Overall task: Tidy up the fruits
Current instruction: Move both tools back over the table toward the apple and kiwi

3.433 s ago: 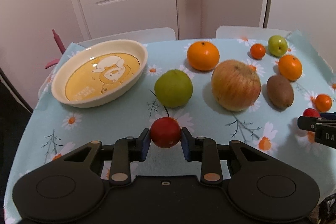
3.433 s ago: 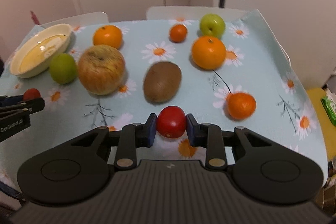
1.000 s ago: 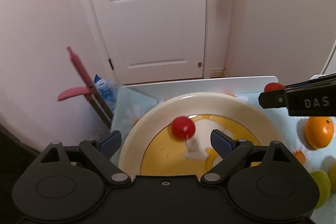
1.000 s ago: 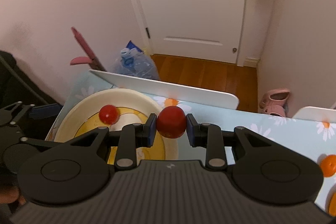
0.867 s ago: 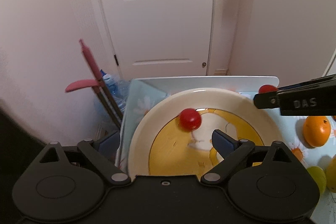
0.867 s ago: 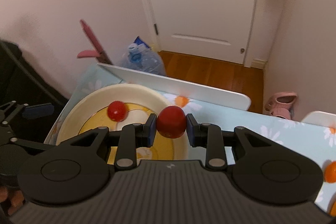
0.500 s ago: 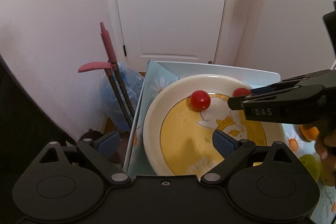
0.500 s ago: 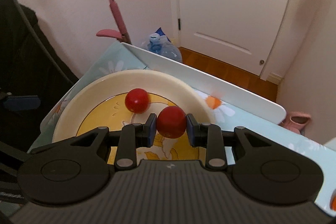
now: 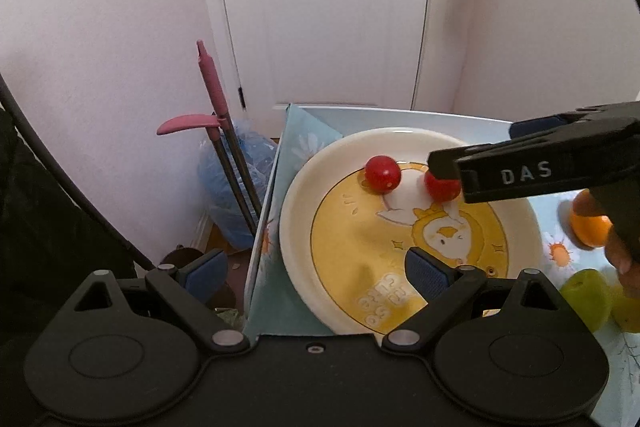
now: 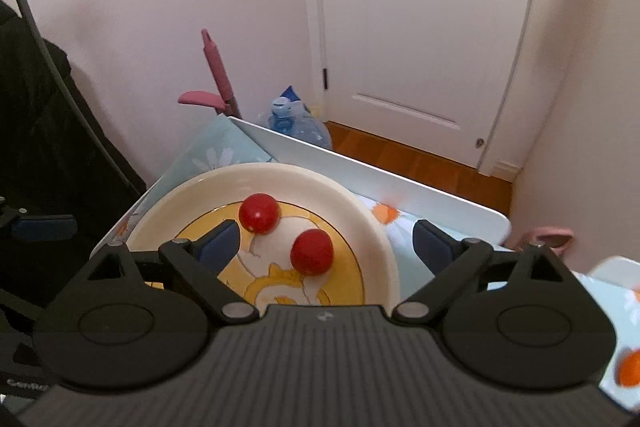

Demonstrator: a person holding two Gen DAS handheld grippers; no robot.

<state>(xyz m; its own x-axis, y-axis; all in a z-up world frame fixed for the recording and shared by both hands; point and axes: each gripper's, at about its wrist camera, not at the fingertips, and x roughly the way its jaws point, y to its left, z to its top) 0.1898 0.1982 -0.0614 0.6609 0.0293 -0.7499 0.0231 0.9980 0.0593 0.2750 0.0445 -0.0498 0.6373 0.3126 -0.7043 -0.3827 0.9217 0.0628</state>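
A cream bowl [image 9: 304,187] with a yellow cartoon bottom sits at the table's left end; it also shows in the right wrist view [image 10: 372,227]. Two red cherry tomatoes lie in it: one [image 9: 382,173] [image 10: 259,213] at the back, the other [image 9: 441,185] [image 10: 311,252] beside it. My right gripper [image 10: 326,241] is open just above the bowl, the second tomato loose between its jaws; it shows from the side in the left wrist view [image 9: 532,169]. My left gripper [image 9: 316,269] is open and empty, over the bowl's near left rim and the table edge.
An orange [image 9: 590,231] and a green fruit [image 9: 586,297] lie right of the bowl on the daisy tablecloth [image 9: 298,143]. Beyond the table's left edge stand a pink-handled tool [image 9: 212,95] and a blue water bottle [image 10: 296,123]. A white door [image 9: 324,7] is behind.
My right gripper has opened and let its tomato drop into the bowl beside the first. My left gripper, open since releasing its tomato, has drawn back and left.
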